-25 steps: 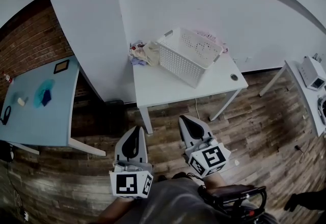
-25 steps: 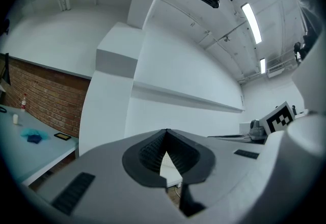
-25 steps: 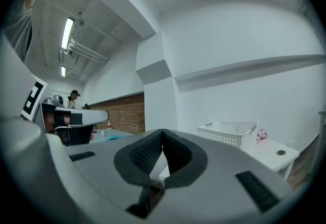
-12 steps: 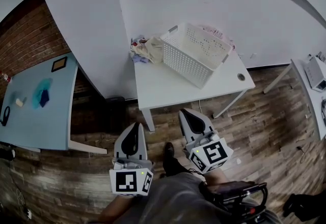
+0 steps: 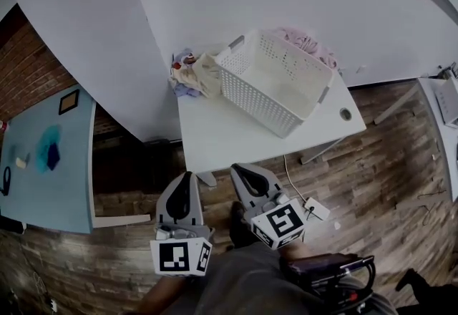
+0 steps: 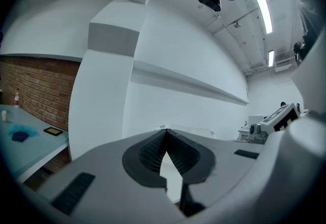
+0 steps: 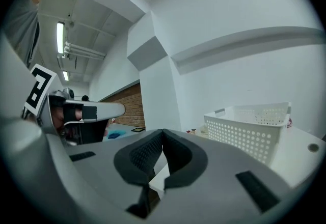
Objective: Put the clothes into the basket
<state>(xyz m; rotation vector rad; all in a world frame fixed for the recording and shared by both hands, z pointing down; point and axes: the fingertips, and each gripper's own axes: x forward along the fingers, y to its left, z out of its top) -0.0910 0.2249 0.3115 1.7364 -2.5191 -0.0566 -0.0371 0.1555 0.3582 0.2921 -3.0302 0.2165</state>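
Cream and lilac cloth lies crumpled in one heap of clothes [image 5: 192,74] right against the left end of the basket [image 5: 275,81], as the head view shows it. A second bunch, pink cloth [image 5: 309,40], sits just behind the basket by the wall; whether it touches the rim I cannot tell. There is one basket, white and perforated, and it stands skewed on a white table [image 5: 215,138]. One round cable hole [image 5: 346,114] pierces the tabletop near the basket's right end. Both claws are on the near side of the basket, well apart from it and off the table's front edge, above the wooden floor [image 5: 386,163]. The left gripper [image 5: 184,177] has its two jaws pressed together at the tips, with nothing between them. The right gripper [image 5: 240,169], just beside it, is closed the same way and also holds nothing. That makes two grippers and two lots of clothing. Far to the basket's left, a light blue table [image 5: 43,177] stands in front of a brick wall [image 5: 28,70].
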